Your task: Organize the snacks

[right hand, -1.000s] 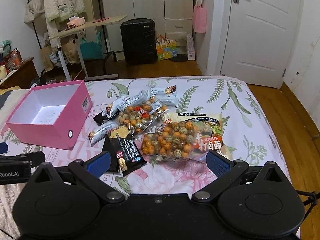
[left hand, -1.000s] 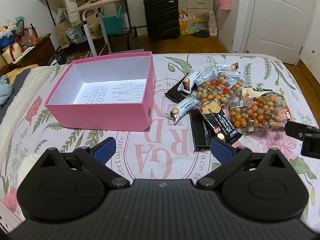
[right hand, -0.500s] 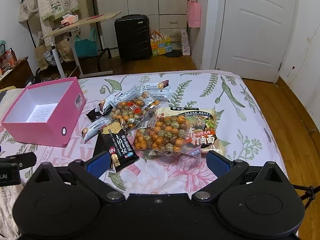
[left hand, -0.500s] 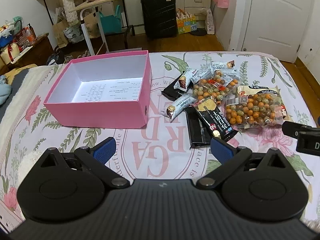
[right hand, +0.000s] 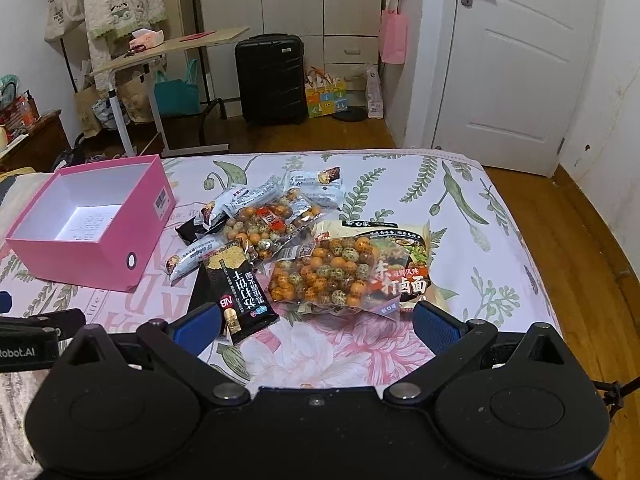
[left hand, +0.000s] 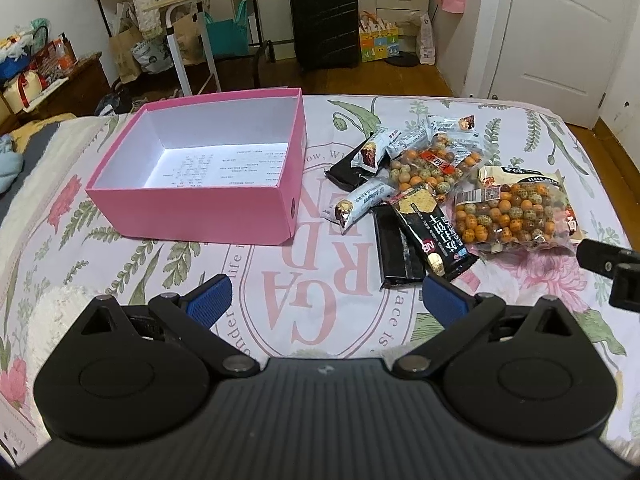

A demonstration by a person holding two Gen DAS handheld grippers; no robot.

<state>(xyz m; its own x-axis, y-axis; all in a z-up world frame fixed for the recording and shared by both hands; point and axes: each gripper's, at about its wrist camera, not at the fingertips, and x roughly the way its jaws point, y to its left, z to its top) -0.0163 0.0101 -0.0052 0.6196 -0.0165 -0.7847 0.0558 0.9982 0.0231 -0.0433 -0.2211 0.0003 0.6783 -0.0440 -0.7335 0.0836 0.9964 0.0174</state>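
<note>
An open, empty pink box (left hand: 208,216) (right hand: 100,256) sits on the flowered bedspread at the left. To its right lies a heap of snacks: two clear bags of coated nuts (left hand: 516,216) (right hand: 320,276), black cracker packs (left hand: 436,236) (right hand: 236,288), small white bars (left hand: 360,204) (right hand: 192,256) and a noodle pack (right hand: 400,264). My left gripper (left hand: 326,300) is open and empty, short of the snacks. My right gripper (right hand: 318,326) is open and empty, just before the nut bag.
The bed (right hand: 460,216) ends at a wooden floor (right hand: 560,232) on the right. Beyond it stand a black suitcase (right hand: 270,78), a rolling desk (right hand: 168,52), bags and a white door (right hand: 516,60). The right gripper's tip shows at the left wrist view's right edge (left hand: 608,264).
Both grippers have drawn back and risen slightly; the box and snacks look smaller and farther off. Nothing on the bed has moved. Both grippers stay open.
</note>
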